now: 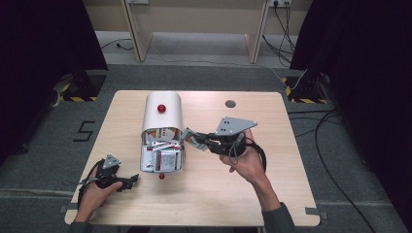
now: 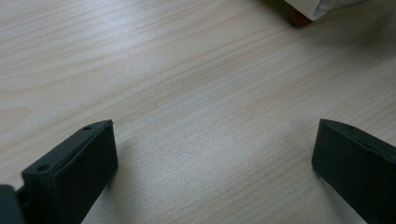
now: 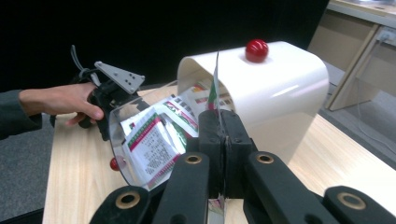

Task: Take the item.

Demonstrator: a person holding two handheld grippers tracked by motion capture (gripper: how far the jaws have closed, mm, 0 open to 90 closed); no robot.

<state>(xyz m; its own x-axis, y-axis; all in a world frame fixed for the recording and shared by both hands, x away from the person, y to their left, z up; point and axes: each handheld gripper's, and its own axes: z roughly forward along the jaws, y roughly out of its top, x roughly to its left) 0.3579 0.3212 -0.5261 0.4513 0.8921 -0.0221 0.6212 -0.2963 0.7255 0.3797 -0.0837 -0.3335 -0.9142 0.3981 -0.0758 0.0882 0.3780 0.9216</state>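
On the table (image 1: pixel 252 194), the white bread box (image 1: pixel 163 112) is lying with its rolled lid open toward the person, packets (image 1: pixel 163 158) filling its mouth. Just beside that mouth, on its right, the right tool (image 1: pixel 192 138) is pinching one thin packet (image 3: pixel 215 88) edge-on, jaws pressed together on it with the sachet sticking up between them. Near the box's front left corner, the left tool (image 1: pixel 132 180) is resting low over bare wood, jaws standing wide apart around nothing.
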